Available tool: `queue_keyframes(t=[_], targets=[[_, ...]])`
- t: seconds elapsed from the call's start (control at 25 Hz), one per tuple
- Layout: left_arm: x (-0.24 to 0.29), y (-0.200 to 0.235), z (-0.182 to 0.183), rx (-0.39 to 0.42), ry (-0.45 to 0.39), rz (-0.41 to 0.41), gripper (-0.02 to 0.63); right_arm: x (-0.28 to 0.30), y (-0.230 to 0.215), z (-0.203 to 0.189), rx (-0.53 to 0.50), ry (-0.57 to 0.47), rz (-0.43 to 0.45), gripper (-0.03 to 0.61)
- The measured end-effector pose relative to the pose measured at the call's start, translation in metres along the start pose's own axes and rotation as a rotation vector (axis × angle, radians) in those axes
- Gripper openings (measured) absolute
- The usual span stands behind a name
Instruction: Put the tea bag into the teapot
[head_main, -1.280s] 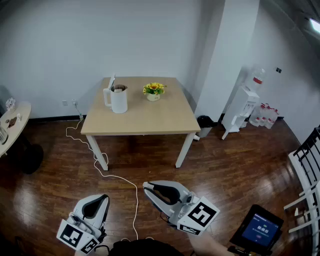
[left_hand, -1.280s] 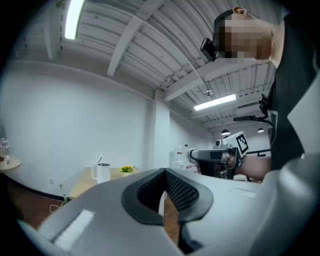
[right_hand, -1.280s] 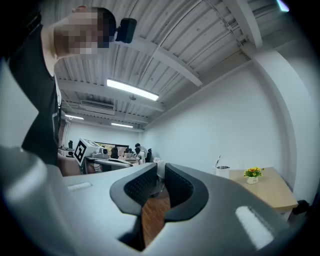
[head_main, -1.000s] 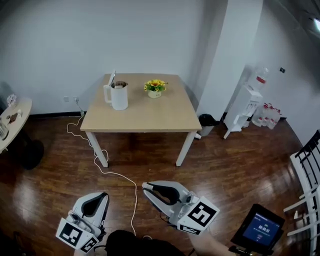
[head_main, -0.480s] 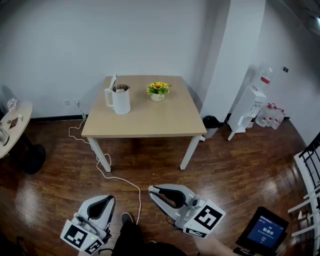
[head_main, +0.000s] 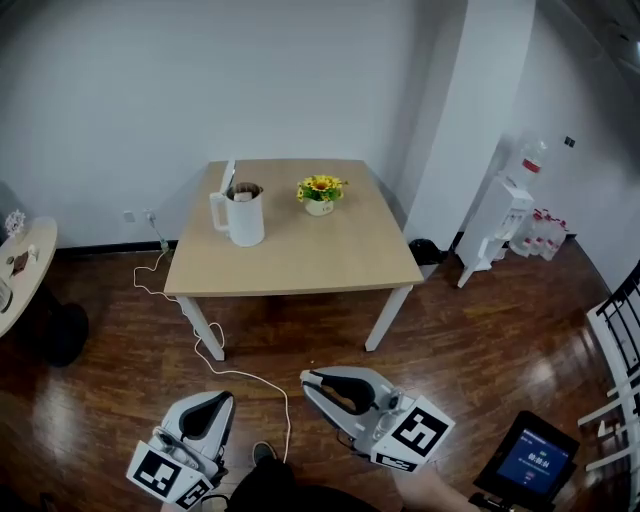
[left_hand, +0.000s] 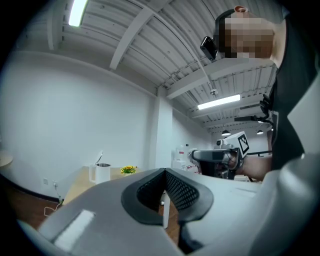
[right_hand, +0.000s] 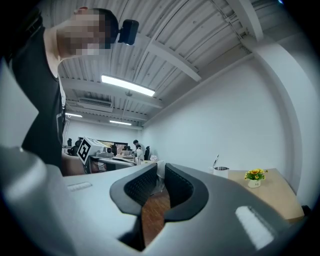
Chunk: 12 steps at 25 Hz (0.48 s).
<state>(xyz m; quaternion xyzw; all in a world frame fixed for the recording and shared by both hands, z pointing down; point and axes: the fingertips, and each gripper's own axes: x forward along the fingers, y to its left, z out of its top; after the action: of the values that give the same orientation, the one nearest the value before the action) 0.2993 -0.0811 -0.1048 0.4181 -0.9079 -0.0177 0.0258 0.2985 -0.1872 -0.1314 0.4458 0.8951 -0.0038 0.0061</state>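
The white teapot (head_main: 243, 215) stands on the far left of the wooden table (head_main: 310, 260), well ahead of me, its lid tipped up. Something brownish shows in its open mouth (head_main: 244, 192); I cannot tell if it is the tea bag. It is small in the left gripper view (left_hand: 102, 172) and the right gripper view (right_hand: 221, 171). My left gripper (head_main: 222, 400) hangs low at bottom left, its jaw tips touching, nothing between them. My right gripper (head_main: 306, 379) is beside it, pads a narrow slit apart and empty. Both are over the floor, far from the table.
A pot of yellow flowers (head_main: 320, 195) stands right of the teapot. A white cord (head_main: 215, 345) trails across the wood floor from the table. A water dispenser (head_main: 494, 215) and black bin (head_main: 428, 250) stand at right, a tablet (head_main: 535, 460) bottom right, a round side table (head_main: 20, 275) at left.
The view has shifted: the table sits a little lower and further right in frame. Both grippers have drifted slightly right, still low and empty. A shoe now shows between them.
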Motion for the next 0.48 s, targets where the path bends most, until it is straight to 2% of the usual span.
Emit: queue_keyframes(t=[0.24,0.48], targets=[[0.015,0.046,0.019,0.021,-0.021,-0.033,0.003,0.047,-0.026,0.017,-0.006,-0.037,-0.011,0.051],[0.047,0.135,0.008,0.006,-0.016,-0.024,0.003,0.124,-0.076,0.001,0.006,-0.027,-0.047,0.051]])
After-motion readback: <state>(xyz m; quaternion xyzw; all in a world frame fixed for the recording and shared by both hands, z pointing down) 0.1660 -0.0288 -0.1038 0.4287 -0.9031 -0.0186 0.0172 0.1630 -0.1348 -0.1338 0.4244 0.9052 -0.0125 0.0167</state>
